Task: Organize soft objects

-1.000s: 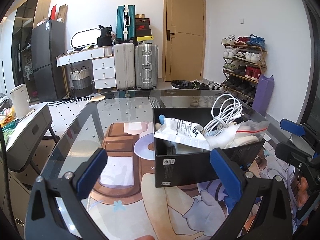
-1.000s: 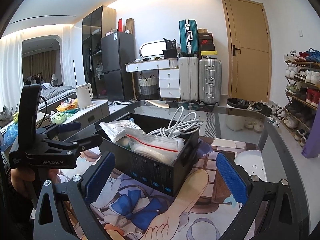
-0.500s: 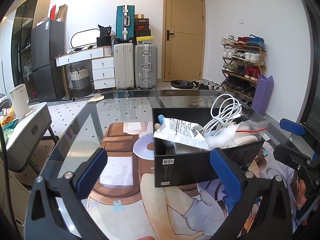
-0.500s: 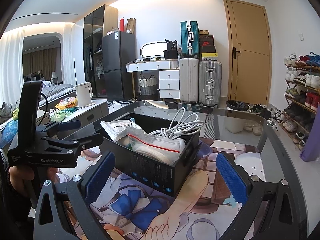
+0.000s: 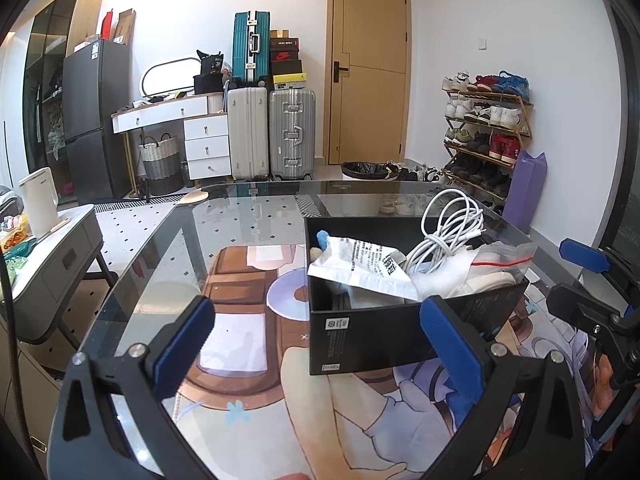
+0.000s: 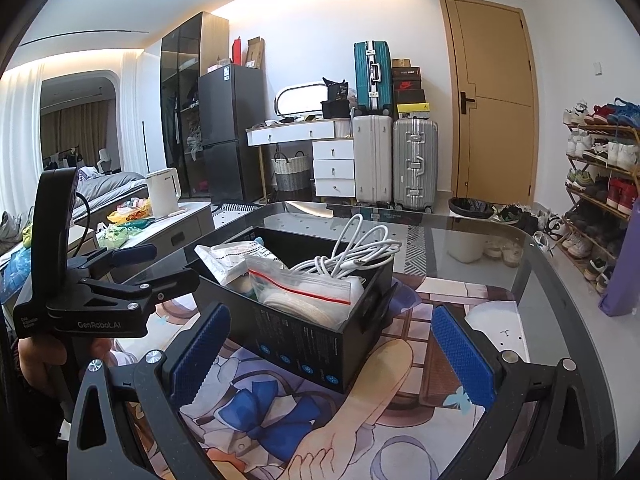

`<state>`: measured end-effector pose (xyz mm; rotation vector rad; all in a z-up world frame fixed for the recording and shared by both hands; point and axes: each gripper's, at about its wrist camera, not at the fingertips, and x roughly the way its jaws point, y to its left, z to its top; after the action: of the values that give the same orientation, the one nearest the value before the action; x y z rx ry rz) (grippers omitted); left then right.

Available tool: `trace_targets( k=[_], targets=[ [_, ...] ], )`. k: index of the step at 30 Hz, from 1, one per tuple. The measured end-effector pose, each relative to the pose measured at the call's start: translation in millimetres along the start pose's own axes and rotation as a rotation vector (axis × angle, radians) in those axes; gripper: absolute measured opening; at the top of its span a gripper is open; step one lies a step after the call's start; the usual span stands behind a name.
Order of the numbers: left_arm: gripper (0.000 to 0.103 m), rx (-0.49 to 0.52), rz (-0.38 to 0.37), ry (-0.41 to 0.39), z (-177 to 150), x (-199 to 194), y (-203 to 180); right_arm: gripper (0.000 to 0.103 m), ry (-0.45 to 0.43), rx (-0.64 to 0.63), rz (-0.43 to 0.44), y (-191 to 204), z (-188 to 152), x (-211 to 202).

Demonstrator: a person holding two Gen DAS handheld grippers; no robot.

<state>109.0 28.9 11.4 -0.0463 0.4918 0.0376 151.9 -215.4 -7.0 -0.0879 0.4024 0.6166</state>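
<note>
A black box (image 5: 372, 336) (image 6: 304, 340) stands on the printed mat, filled with soft items: a white printed pouch (image 5: 360, 268) (image 6: 228, 258), a coiled white cable (image 5: 452, 220) (image 6: 352, 252) and a clear zip bag with a red strip (image 6: 304, 290) (image 5: 500, 256). My left gripper (image 5: 320, 348) is open, hovering in front of the box's near side with nothing between its fingers. My right gripper (image 6: 332, 356) is open too, facing the box's corner, empty. Each gripper shows in the other's view, the left one (image 6: 132, 272) at the left, the right one (image 5: 580, 280) at the right.
The box sits on a glass table (image 5: 248, 208) covered by a cartoon mat (image 6: 280, 412). Beyond the table are suitcases (image 5: 272, 132), a white dresser (image 5: 200, 132), a shoe rack (image 5: 488, 128), a door and a side table with a white kettle (image 5: 38, 200). A hand (image 6: 32, 364) holds the left gripper.
Almost nothing has moved; the right wrist view has tilted slightly upward. Both grippers stay open and the box's contents are as before.
</note>
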Motion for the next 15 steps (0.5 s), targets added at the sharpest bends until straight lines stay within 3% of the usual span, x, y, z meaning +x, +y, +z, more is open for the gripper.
trace_targets(
  k=[15],
  targets=[
    [0.103, -0.004, -0.001, -0.01, 0.7, -1.2, 0.2, 0.102, 0.0, 0.0, 0.0, -0.7, -0.7, -0.9]
  ],
)
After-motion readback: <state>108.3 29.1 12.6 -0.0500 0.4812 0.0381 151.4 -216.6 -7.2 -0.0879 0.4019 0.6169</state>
